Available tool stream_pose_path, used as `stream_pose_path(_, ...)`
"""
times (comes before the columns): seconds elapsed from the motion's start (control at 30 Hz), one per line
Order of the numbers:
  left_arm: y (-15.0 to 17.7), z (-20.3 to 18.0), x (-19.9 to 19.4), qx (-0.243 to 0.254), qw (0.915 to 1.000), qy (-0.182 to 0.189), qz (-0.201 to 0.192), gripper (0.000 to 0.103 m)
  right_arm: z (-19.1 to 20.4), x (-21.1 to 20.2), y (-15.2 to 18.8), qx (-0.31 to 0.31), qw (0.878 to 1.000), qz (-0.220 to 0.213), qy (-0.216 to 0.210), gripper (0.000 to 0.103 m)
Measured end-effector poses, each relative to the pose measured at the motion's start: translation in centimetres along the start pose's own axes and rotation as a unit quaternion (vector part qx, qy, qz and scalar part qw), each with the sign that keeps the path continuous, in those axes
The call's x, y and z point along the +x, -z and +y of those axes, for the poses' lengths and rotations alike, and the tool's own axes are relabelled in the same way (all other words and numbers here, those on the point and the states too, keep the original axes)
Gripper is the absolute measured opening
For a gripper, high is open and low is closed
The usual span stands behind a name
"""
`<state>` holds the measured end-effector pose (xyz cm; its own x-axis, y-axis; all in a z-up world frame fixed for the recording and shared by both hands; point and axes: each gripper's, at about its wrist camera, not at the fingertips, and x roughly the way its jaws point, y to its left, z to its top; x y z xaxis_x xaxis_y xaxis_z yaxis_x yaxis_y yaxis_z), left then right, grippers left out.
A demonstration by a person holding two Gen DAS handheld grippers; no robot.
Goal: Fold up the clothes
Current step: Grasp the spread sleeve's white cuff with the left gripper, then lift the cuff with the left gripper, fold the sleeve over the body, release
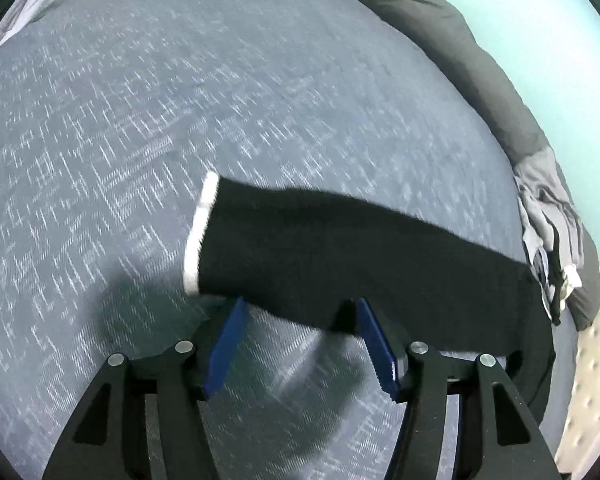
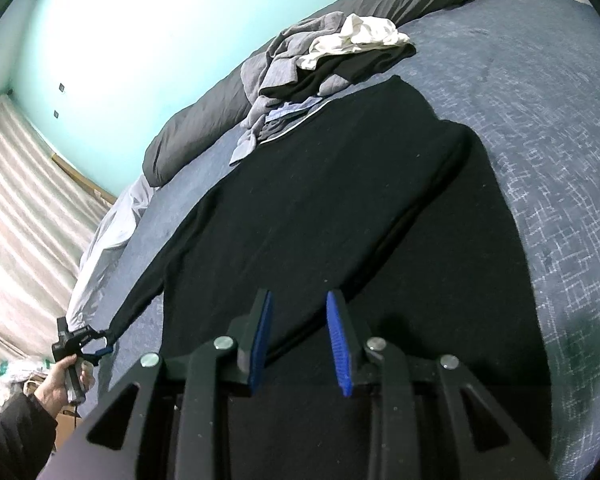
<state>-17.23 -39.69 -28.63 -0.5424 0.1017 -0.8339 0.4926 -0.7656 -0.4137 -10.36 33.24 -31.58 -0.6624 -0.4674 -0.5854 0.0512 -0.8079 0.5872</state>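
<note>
Sweater (image 2: 320,208): black, lay flat on the bed (image 2: 540,120), one sleeve folded across the body, the other sleeve (image 1: 340,256) stretched out sideways; white trim at the cuff (image 1: 198,236).

Left gripper (image 1: 300,344): jaws apart, blue pads clear of the cloth, sleeve edge just ahead of the tips; nothing clamped. In the right wrist view it (image 2: 100,342) stood at the sleeve end, held by a hand (image 2: 58,390).

Right gripper (image 2: 300,336): jaws part-way apart above the sweater's near edge; whether the pads touched the cloth, cannot tell.

Clothes pile (image 2: 320,60): grey, white and dark items, beyond the sweater, touching its far edge.

Duvet (image 2: 204,128): dark grey, rolled along the wall (image 2: 140,40).
</note>
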Motion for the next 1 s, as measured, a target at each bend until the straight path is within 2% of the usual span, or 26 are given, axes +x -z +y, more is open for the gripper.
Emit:
stream_pose_path(0.13, -1.0, 0.6, 0.1, -0.017, 0.9997, -0.005, -0.018, 0.062, 0.5, 0.2, 0.0, -0.009, 1.0, 0.002, 0.001, 0.028)
stream_pose_path(0.3, -1.3, 0.0, 0.8, 0.002, 0.9996, -0.005, -0.026, 0.061, 0.7, 0.5, 0.1, -0.017, 1.0, 0.005, 0.001, 0.028)
stream_pose_path(0.37, -1.4, -0.3, 0.9, 0.01, 0.9995, -0.005, -0.03, 0.053, 0.8, 0.5, 0.1, -0.019, 1.0, 0.005, 0.002, 0.028)
stream_pose_path(0.43, -1.5, -0.6, 0.7, 0.019, 0.9994, -0.002, -0.03, 0.036, 0.8, 0.4, 0.1, -0.02, 1.0, 0.004, 0.002, 0.028)
stream_pose_path(0.5, -1.9, -1.2, 0.4, 0.028, 0.999, 0.002, -0.034, 0.024, 0.8, 0.3, 0.1, -0.021, 1.0, 0.003, 0.002, 0.028)
stream_pose_path(0.67, -2.8, -3.0, -1.4, 0.047, 0.9974, 0.016, -0.052, 0.019, 0.7, 0.2, 0.2, -0.017, 1.0, 0.0, 0.002, 0.028)
stream_pose_path(0.83, -3.2, -6.6, -4.5, 0.084, 0.9931, 0.038, -0.072, 0.015, 0.7, 0.0, 0.0, -0.013, 1.0, -0.004, -0.001, 0.028)
stream_pose_path(1.0, -2.9, -13.1, -7.2, 0.134, 0.9842, 0.08, -0.084, 0.013, 0.4, -0.4, -0.2, -0.005, 1.0, -0.007, -0.005, 0.028)
